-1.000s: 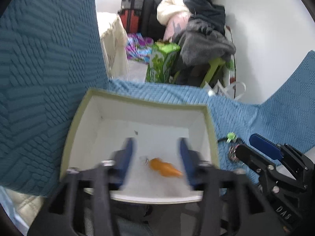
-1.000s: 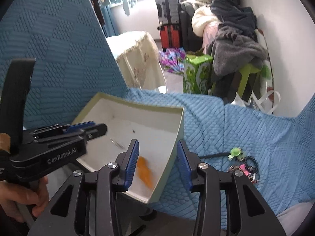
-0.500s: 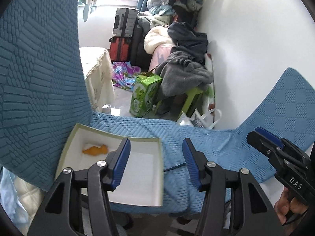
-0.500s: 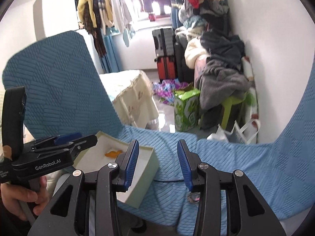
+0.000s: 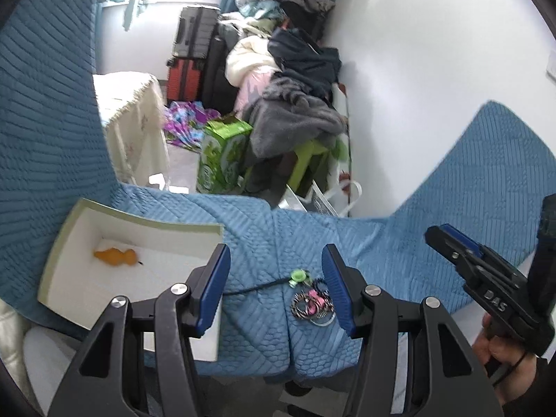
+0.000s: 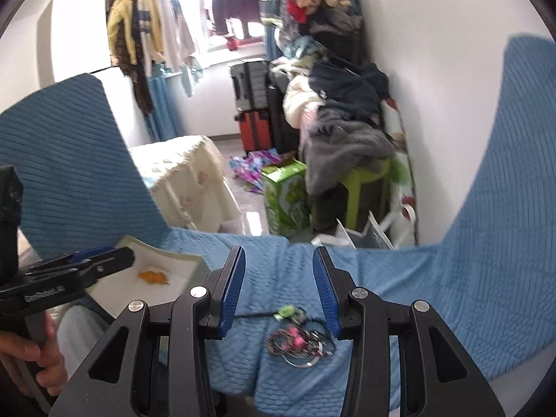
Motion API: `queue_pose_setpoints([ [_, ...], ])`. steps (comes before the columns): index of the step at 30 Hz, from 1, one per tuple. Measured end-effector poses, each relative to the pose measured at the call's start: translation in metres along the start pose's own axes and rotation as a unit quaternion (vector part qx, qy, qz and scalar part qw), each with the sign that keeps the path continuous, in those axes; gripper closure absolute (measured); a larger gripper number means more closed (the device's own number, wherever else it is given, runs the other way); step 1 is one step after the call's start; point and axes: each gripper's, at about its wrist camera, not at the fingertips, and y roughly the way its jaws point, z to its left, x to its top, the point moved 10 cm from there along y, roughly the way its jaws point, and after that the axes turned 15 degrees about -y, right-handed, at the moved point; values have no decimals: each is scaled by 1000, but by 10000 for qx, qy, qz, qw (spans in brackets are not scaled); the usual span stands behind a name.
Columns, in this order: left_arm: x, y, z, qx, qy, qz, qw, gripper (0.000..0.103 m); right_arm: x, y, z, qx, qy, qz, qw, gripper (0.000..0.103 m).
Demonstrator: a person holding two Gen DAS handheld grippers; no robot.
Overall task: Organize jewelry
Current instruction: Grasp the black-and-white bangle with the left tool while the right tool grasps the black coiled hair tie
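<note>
Both grippers, left gripper (image 5: pixel 276 283) and right gripper (image 6: pixel 278 290), gape empty above the jewelry pile (image 6: pixel 300 342) on the blue cover (image 5: pixel 399 253). Only the right wrist view shows hanging clothes (image 6: pixel 146 34); the box (image 5: pixel 62 239) holds an orange piece (image 5: pixel 114 256).

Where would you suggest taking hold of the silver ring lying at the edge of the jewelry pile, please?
Probably the silver ring's bare near arc, from above and the near side: it lies flat on the blue cover, and the far arc disappears under the tangled jewelry pile.
</note>
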Motion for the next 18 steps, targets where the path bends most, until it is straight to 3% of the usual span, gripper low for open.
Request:
queue_pose_setpoints([
  [10, -56, 49, -21, -139, 114, 610, 9980, 48, -78, 43, -28, -8, 255, 631, 9977, 73],
  [18, -94, 105, -23, -112, 6, 1103, 9938, 52, -119, 87, -29, 325, 417, 1027, 9933, 80],
])
